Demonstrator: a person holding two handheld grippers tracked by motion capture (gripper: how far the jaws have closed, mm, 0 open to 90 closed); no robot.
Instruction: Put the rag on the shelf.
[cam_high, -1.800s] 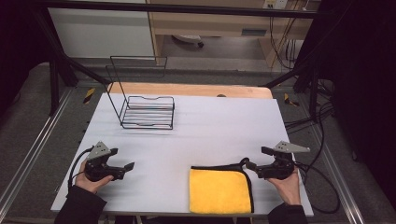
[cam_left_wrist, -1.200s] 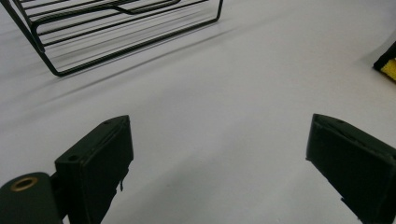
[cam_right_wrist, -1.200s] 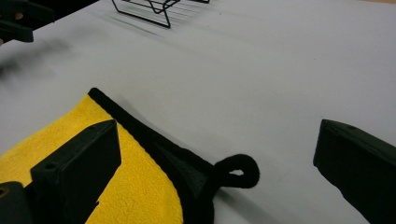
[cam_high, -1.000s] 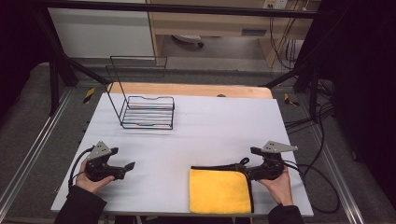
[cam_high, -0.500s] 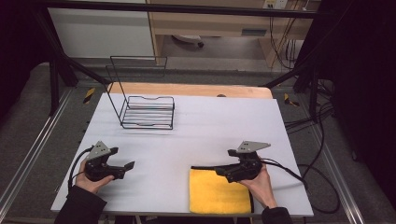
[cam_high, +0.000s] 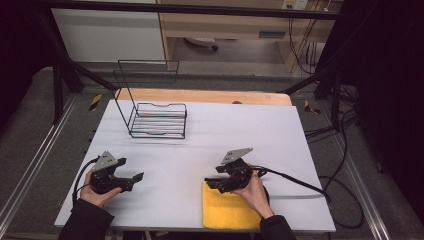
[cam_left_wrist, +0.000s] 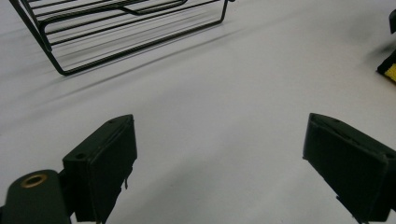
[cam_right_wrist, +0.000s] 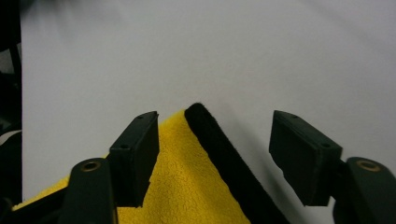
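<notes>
rack (cam_high: 159, 120) far left, cloth (cam_high: 227, 210) near right

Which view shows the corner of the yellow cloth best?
The right gripper view: the cloth corner, with its black edging, sits close up between the jaws. The high view shows the whole yellow cloth small, partly under the hand. The left gripper view catches a sliver at its edge.

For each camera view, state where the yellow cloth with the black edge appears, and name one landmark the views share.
High view: the yellow cloth lies at the table's near edge, under the right gripper.
Left gripper view: a corner at the right border.
Right gripper view: a corner between the jaws, bottom centre.
Shared landmark: the white tabletop.
</notes>
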